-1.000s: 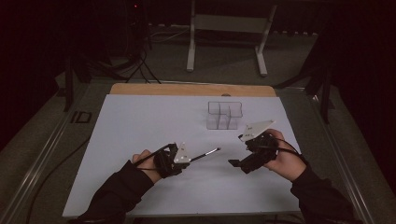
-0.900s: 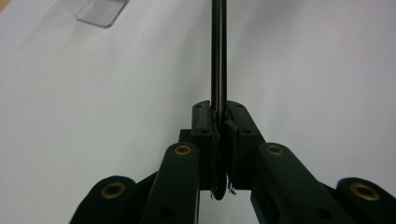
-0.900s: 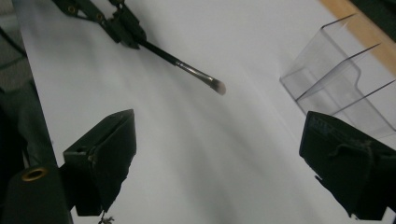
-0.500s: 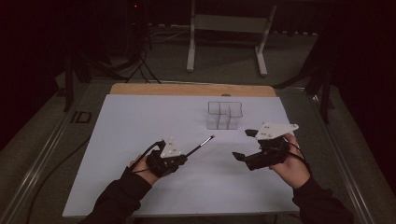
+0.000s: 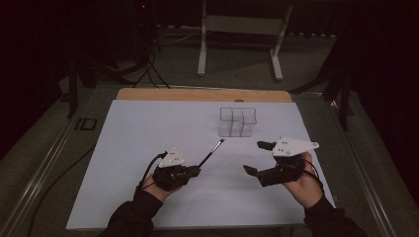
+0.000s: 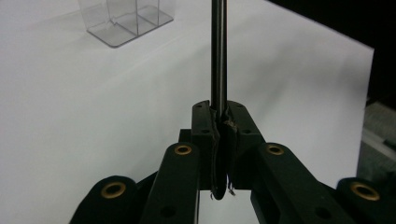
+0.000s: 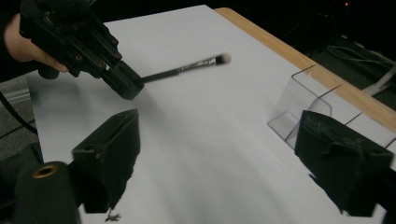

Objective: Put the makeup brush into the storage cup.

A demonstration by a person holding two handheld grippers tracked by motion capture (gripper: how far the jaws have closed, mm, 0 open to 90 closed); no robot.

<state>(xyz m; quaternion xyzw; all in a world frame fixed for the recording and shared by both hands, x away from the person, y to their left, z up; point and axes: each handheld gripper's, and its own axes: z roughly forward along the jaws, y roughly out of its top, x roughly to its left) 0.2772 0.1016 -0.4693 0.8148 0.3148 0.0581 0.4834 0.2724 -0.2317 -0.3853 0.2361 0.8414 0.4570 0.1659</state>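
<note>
A thin black makeup brush (image 5: 211, 152) with a pale tip is clamped by its handle in my left gripper (image 5: 196, 171), which is shut on it low over the white sheet. The brush points up and right toward a clear compartmented organizer (image 5: 237, 122). In the left gripper view the handle (image 6: 218, 56) rises straight out of the closed pads (image 6: 219, 119), with the organizer (image 6: 123, 21) ahead to the left. My right gripper (image 5: 253, 157) hovers to the right, open and with nothing between its jaws. Its own view shows the brush (image 7: 187, 69) and the organizer (image 7: 303, 105).
The white sheet (image 5: 148, 128) covers most of the table, with a wooden strip (image 5: 197, 95) along its far edge. A metal stand (image 5: 237, 29) and cables lie on the dark floor beyond. A small dark object (image 5: 85, 123) sits off the sheet's left edge.
The two grippers have drawn apart: the left one slid left, the right one moved right. The brush has swung from pointing at the right gripper to pointing at the organizer.
</note>
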